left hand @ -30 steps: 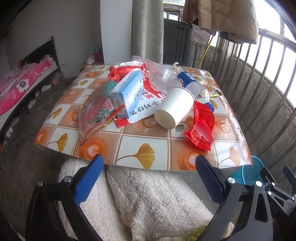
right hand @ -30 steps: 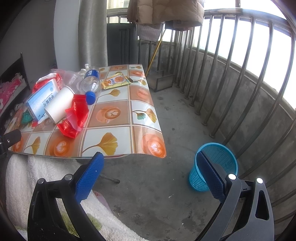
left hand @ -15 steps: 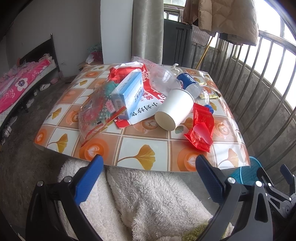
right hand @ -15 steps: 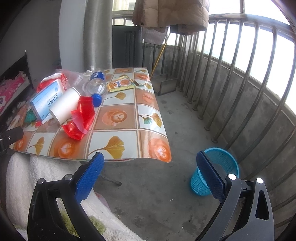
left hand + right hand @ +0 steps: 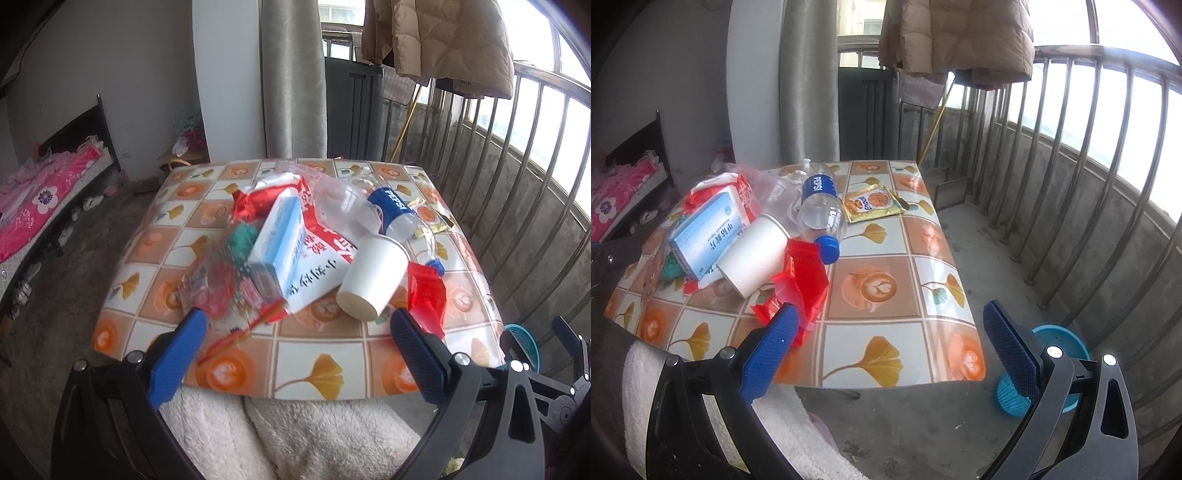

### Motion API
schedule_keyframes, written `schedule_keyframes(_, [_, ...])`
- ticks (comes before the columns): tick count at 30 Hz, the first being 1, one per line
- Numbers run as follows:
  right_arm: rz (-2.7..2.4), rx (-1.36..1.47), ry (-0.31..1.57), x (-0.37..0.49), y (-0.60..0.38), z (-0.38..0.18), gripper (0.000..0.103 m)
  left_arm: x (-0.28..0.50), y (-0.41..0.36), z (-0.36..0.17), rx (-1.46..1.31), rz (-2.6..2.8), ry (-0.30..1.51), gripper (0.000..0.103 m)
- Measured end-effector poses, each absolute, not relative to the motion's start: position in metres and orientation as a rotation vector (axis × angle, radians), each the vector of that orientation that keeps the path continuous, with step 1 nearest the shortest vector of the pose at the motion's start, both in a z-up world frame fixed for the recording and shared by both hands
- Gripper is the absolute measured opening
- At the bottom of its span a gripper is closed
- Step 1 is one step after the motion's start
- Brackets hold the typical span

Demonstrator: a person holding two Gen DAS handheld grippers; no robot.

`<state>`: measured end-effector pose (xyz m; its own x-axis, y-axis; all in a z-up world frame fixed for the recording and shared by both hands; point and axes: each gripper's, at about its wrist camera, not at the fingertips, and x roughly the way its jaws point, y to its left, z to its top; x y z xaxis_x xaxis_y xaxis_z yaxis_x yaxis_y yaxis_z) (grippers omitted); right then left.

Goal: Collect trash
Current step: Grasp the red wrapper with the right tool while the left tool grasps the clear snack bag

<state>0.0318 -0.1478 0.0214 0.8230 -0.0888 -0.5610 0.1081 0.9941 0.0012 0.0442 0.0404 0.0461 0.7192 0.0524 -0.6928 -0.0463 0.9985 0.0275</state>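
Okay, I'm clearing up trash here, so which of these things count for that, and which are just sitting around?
For the job:
- paper cup on its side
- Pepsi bottle
- red wrapper
- blue box
- yellow sachet
- blue basket on the floor

Just around:
- tan jacket on the railing
- grey curtain
- pink bedding

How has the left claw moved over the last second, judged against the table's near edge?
Yes: the left claw has advanced toward the table; its fingertips now overlap the near edge.
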Motion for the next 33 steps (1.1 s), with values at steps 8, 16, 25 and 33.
schedule_keyframes(8, [-0.019,0.022,0.550,0.063,-0.134,0.034,0.095,0.070,0.071,0.048,-0.024,0.000,0.760,0.098])
schedule_keyframes(16, [0.061,0.072,0.561,0.092,-0.131,0.038,0.095,0.088,0.114,0.048,-0.240,-0.173,0.714,0.098])
schedule_keyframes(25, [0.134,0.233,0.767,0.114,-0.143,0.008,0.091,0.061,0.109,0.012,-0.052,-0.295,0.752,0.097])
schedule_keyframes(33, [0.205,0.296,0.884,0.119,-0.131,-0.011,0.085,0.055,0.074,-0.038,0.396,-0.107,0.749,0.083])
